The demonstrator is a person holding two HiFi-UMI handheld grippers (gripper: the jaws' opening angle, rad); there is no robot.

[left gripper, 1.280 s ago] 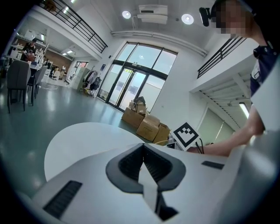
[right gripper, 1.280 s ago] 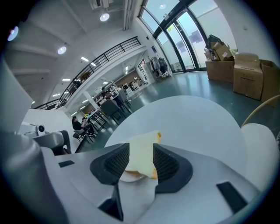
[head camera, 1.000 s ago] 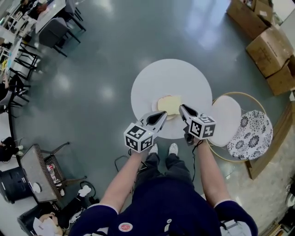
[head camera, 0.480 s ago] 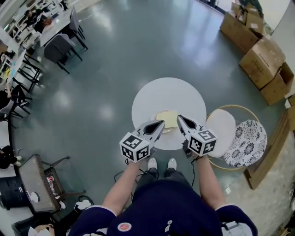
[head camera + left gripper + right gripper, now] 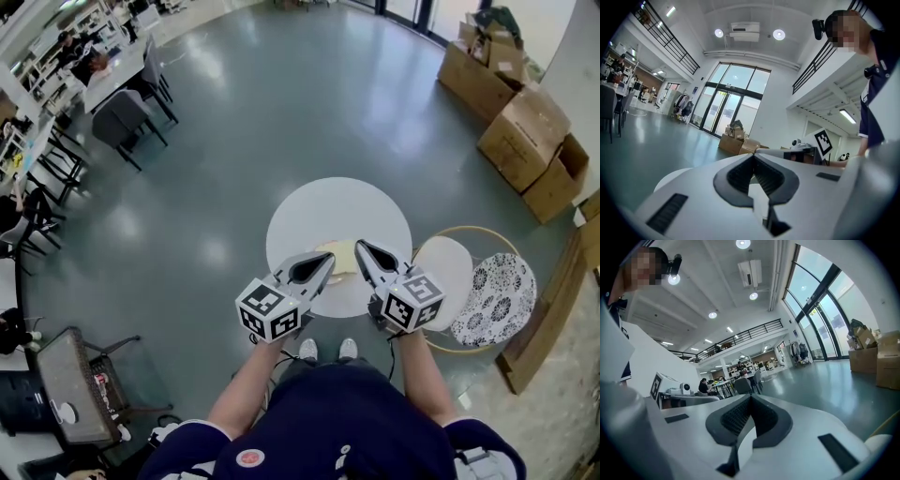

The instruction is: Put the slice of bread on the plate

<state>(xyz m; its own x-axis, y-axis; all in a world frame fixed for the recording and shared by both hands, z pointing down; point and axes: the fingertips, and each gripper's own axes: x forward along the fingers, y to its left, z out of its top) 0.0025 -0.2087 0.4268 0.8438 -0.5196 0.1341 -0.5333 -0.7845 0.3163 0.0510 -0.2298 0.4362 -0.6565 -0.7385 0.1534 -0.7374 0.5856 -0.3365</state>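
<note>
Bread (image 5: 341, 253) seen only in head view; left tool (image 5: 328, 261), right tool (image 5: 359, 247) both closed, empty.

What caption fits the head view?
Left gripper and right gripper, both shut and empty, over bread slice on round table.

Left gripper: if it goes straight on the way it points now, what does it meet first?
Nothing close, it seems. The left gripper, jaws shut and empty, points about level, above the table; its line crosses open floor to the cardboard boxes by the glass doors. Depth is unclear.
</note>
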